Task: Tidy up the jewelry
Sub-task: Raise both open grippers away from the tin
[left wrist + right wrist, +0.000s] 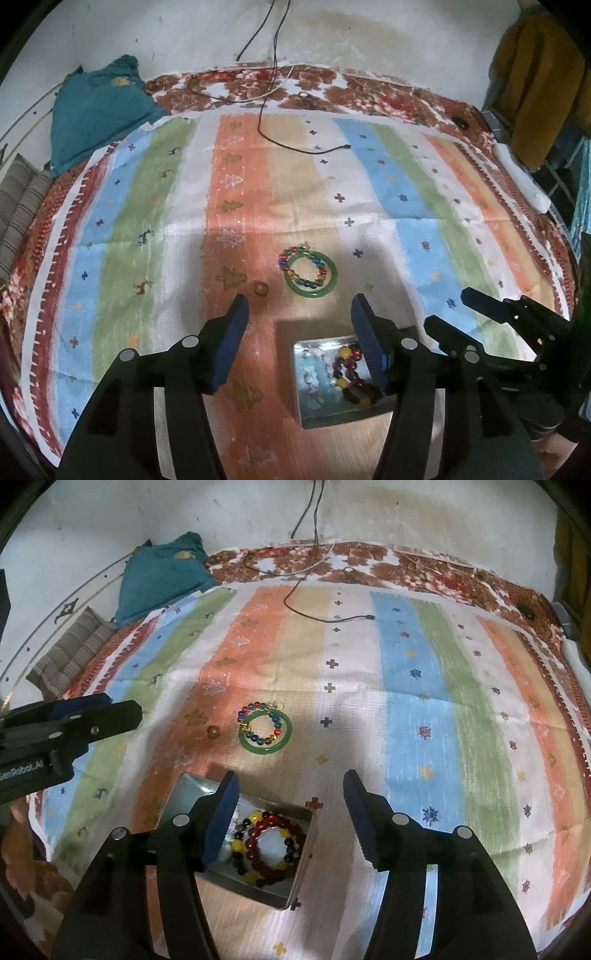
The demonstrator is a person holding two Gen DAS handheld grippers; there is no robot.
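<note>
Tools first: the left tool (299,306) hangs with its jaws spread wide and nothing between them, above the cloth (388,192) and just over the near-left part of the tin (328,417). The right tool (290,781) is likewise wide apart and empty, its left finger (221,819) crossing in front of the tin's left side. In the left view the right tool shows at the right edge (454,314); in the right view the left tool shows at the left edge (110,709).

The tin sits nearest, open-topped and metal, on the striped cloth. Inside it lie a dark red bead bracelet (275,843), a bracelet of yellow and dark beads (242,843) beside and partly under it, and pale blue pieces (314,373) on the left side; what those pale pieces are I cannot tell.

Beyond the tin, apart from it, a green bangle (265,733) lies flat on the cloth. A multicoloured bead bracelet (258,720) overlaps it, partly inside the ring and partly over its far-left rim. Just left of the bangle, not touching, lies a small amber ring (213,732).

Farther off, a black cable (325,618) trails across the cloth from the wall. A teal cushion (162,572) rests at the far left, with a striped folded fabric (70,657) near it.
</note>
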